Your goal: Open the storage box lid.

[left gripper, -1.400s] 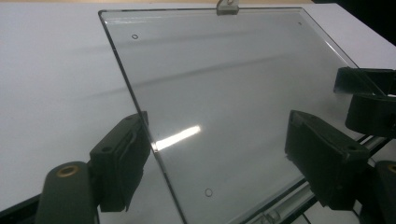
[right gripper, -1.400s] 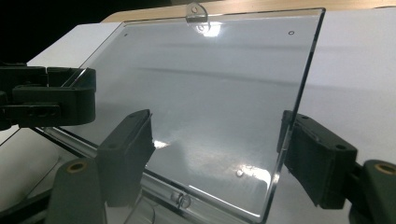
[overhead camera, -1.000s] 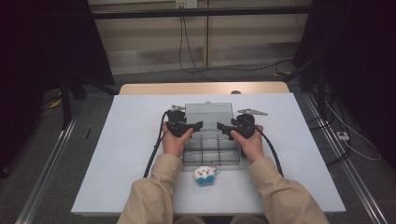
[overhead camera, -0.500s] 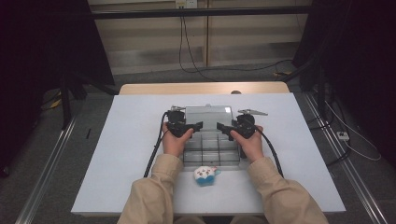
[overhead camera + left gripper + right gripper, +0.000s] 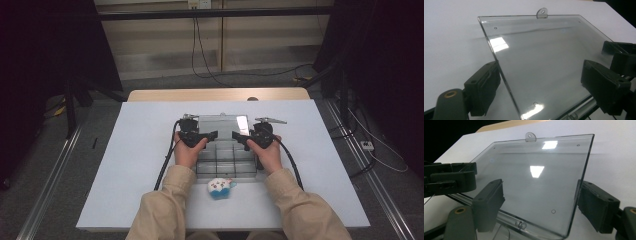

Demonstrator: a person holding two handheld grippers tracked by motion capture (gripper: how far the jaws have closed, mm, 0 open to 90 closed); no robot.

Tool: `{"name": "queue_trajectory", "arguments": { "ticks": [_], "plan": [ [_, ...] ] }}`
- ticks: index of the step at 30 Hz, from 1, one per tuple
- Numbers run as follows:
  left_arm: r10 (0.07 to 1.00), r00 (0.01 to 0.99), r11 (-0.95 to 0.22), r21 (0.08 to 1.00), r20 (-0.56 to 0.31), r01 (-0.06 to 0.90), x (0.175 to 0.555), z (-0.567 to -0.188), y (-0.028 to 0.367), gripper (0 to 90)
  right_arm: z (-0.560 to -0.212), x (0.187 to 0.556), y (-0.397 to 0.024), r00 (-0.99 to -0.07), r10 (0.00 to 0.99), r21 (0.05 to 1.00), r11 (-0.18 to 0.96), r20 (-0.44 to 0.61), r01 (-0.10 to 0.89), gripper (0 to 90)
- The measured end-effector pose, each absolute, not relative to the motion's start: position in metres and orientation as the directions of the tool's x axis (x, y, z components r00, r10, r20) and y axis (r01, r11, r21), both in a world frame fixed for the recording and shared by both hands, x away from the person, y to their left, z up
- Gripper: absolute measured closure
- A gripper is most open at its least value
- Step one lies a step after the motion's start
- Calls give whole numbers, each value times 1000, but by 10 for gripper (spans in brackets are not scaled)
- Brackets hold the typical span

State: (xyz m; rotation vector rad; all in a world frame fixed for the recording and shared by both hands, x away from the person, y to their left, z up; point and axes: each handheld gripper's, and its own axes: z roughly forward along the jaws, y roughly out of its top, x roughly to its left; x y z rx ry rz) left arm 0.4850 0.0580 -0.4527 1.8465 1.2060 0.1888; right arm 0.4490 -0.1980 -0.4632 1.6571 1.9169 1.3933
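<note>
Both our left hand-held gripper [image 5: 212,134] and right hand-held gripper [image 5: 237,136] have just been opening, jaws straddling the clear lid's [image 5: 220,124] side edges above the compartment box [image 5: 225,159] without pinching, so we are risking it dropping shut unsupported.

floor: grey carpet [image 5: 60,165] | table [image 5: 140,150]: white | back wall [image 5: 260,30]: beige panels | sides: dark

Overhead light fell evenly on the white tabletop [image 5: 130,165] while the room around it stayed almost black, bright rectangular glare patches sat on the clear lid [image 5: 534,182] lying on that tabletop, soft shadows spread beside the lid, and the nearest black jaws looked slightly blurred.
</note>
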Motion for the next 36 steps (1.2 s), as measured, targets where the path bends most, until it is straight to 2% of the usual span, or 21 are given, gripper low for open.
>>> {"name": "queue_trajectory", "arguments": {
  "ticks": [25,36],
  "plan": [
    [785,485,-94,699,-386,709,486,-456,59,139,-460,447,-201,-320,876,773,-88,360,629,209],
    [803,483,-118,701,-350,704,484,-451,61,146,-458,446,-202,-326,874,769,-82,362,634,209]
  ]
}}
